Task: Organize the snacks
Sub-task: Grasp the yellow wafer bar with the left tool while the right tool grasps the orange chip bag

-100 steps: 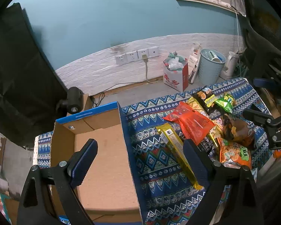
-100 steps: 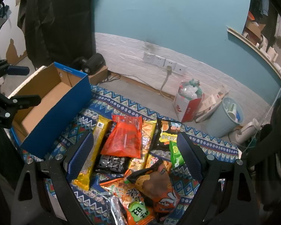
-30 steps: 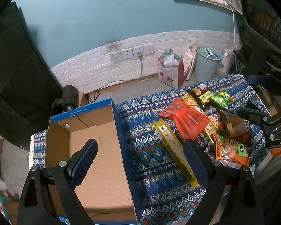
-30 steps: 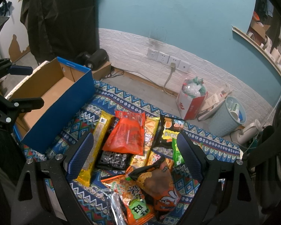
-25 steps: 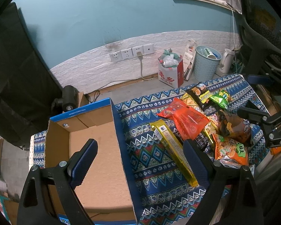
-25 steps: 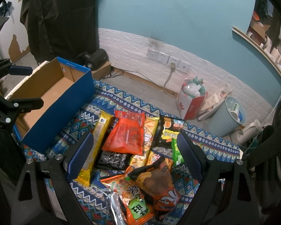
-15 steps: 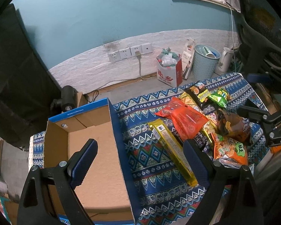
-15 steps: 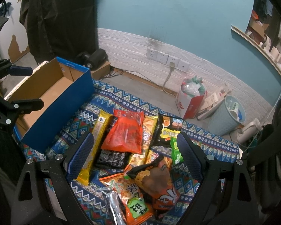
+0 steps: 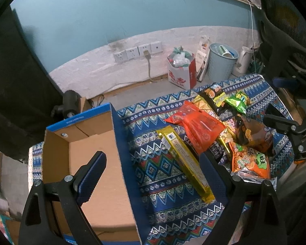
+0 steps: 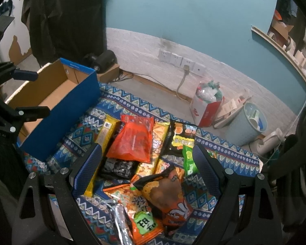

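Hovering both grippers, left gripper (image 9: 153,169) and right gripper (image 10: 146,163), agape and empty, I'd pinch the long yellow snack bar (image 9: 184,163) mid-length beside the empty cardboard box (image 9: 91,163).

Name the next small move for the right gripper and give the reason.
Probably lower the open right gripper onto the red-orange packet. That packet lies on top of the snack pile, unobstructed, almost directly between the fingers, while the cardboard box beside the pile looks empty and ready to receive it. The left gripper, also open, hovers over the box edge and holds nothing.
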A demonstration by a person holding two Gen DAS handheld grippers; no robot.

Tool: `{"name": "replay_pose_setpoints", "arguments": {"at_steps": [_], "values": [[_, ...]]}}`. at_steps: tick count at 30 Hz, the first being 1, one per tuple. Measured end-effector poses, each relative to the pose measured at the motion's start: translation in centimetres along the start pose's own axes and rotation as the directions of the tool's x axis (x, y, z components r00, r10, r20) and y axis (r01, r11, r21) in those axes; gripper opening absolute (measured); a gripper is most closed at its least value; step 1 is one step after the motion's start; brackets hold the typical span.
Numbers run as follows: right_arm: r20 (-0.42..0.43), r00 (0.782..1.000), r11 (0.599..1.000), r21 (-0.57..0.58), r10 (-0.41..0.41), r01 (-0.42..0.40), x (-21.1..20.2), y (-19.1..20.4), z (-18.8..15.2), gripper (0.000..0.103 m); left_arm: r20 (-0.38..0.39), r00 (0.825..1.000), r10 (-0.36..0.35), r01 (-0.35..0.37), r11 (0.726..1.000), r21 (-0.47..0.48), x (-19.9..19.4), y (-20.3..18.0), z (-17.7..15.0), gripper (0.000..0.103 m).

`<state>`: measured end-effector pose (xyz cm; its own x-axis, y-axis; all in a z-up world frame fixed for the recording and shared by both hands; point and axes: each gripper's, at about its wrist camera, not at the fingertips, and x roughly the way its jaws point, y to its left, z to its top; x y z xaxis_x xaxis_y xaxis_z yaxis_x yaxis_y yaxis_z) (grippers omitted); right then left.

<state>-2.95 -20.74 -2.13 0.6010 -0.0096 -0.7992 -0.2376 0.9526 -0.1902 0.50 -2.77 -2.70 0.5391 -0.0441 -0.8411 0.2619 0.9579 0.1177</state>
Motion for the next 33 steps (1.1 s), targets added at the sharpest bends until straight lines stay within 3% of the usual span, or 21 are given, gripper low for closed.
{"name": "replay_pose_setpoints", "arguments": {"at_steps": [14,26,33], "values": [[-0.132,0.991,1.000,-0.020,-0.018,0.015,3.6,-4.5,-3.5,0.089,-0.186,0.982,0.018,-0.012,0.999,0.029,6.9,-2.1,-1.4,0.094],[-0.288,0.957,0.993,-0.103,0.026,-0.058,7.7,-5.8,-7.5,0.089,-0.293,0.956,0.018,0.004,0.997,0.075,11.2,-4.6,-2.2,0.094],[-0.339,0.939,0.990,-0.107,0.053,-0.095,9.9,-6.5,-9.3,0.089,-0.353,0.935,-0.026,0.033,0.999,0.012,14.0,-5.0,-1.9,0.094]]}}
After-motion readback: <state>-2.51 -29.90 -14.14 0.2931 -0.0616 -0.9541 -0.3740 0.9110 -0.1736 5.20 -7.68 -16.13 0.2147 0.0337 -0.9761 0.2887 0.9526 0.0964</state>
